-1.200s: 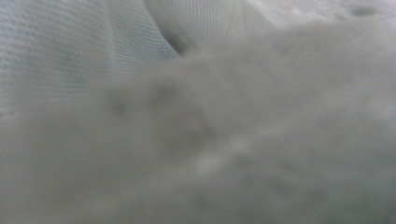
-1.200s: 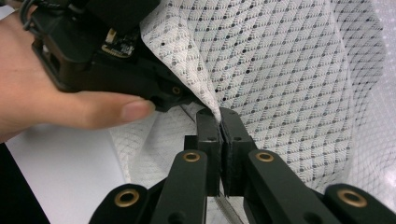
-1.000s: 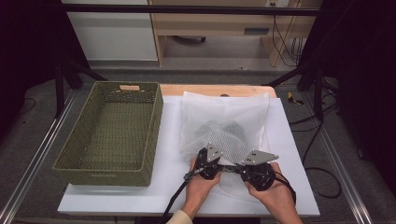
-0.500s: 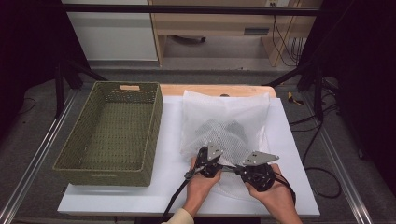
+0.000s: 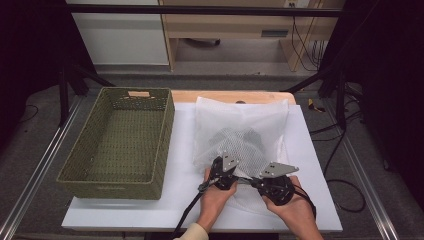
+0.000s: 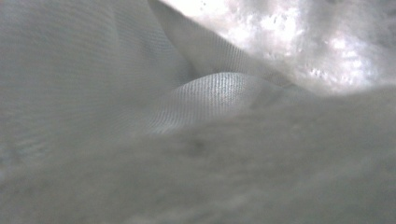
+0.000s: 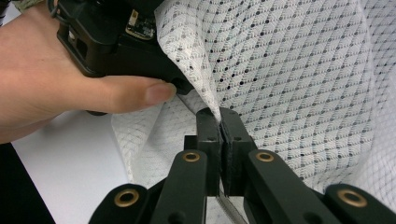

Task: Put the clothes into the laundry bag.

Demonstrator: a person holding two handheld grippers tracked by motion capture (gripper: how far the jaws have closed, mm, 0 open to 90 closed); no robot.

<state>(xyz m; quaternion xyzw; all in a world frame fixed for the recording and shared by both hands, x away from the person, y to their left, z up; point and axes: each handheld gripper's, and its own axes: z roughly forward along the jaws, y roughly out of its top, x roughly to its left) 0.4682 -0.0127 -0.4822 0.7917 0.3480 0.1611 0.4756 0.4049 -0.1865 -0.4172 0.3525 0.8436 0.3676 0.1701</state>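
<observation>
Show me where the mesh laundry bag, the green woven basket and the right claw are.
mesh laundry bag [image 5: 240, 122]: high view, upper white panel.
green woven basket [image 5: 122, 145]: high view, bare woven floor.
right claw [image 7: 219, 122]: right gripper view, tips shut on the bag's edge.

grey floor [image 5: 30, 145], wooden shelf [image 5: 225, 22], white cabinet [image 5: 120, 35]

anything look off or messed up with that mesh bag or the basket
Nothing looks damaged or spilled. The white mesh bag lies rumpled on the white board, dark items showing through it, its near edge pinched by both the left tool and the right tool. The green basket sits square and empty beside it.
</observation>
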